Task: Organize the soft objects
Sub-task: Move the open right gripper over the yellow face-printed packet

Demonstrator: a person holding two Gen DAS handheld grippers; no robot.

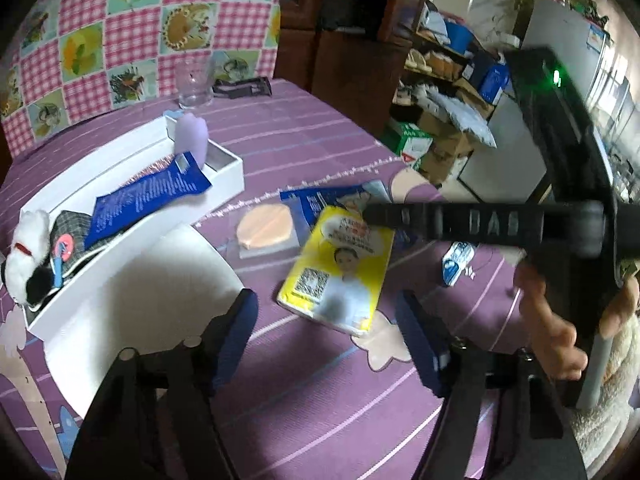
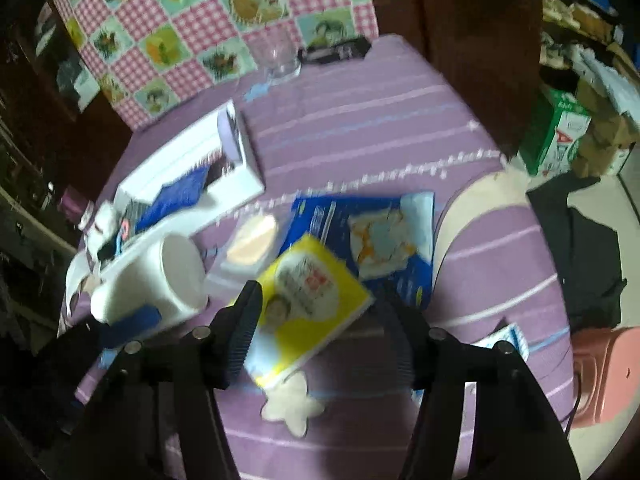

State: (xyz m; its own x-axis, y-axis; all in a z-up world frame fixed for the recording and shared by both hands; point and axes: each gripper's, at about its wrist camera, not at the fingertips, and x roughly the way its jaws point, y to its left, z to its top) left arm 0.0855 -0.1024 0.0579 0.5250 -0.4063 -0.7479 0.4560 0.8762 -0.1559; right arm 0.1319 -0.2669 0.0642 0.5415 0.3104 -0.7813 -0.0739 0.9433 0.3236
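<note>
In the left wrist view, the left gripper (image 1: 326,340) had its fingers (image 1: 236,332) wide apart over the purple desk (image 1: 320,140), holding nothing. A yellow pack (image 1: 340,268) lay flat just past them, at twelve o'clock. A peach sponge (image 1: 262,230) sat beside it at ten o'clock. A white box (image 1: 224,176) at ten o'clock held a blue pack (image 1: 148,204) and a fluffy toy (image 1: 28,256).

In the right wrist view, the right gripper (image 2: 320,332) had its fingers (image 2: 244,332) apart with the yellow pack (image 2: 308,304) between them. The blur hid whether they pressed on it. A white roll (image 2: 176,276) lay at ten o'clock.
</note>
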